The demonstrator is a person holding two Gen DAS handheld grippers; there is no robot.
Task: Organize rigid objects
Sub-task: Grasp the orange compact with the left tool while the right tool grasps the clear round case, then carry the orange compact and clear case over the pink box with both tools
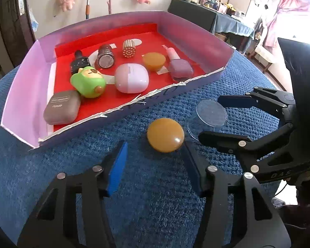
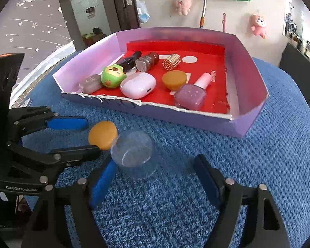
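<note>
An orange dome (image 1: 165,135) (image 2: 103,134) lies on the blue mat, in front of the purple tray. My left gripper (image 1: 155,146) (image 2: 93,135) is open around it; the right pad (image 1: 191,165) is at its edge and the left pad (image 1: 117,169) stands apart from it. Beside the dome stands a clear plastic cup (image 1: 211,113) (image 2: 134,153). My right gripper (image 2: 156,161) (image 1: 209,118) is open around the cup, with a gap on the right side.
The purple tray (image 1: 196,37) (image 2: 248,68) with red lining holds a green toy (image 1: 88,82), a pink case (image 1: 131,78), a brown case (image 1: 62,106), a second orange dome (image 1: 154,61), a nail polish bottle (image 1: 179,67) and small jars. The two grippers are close together.
</note>
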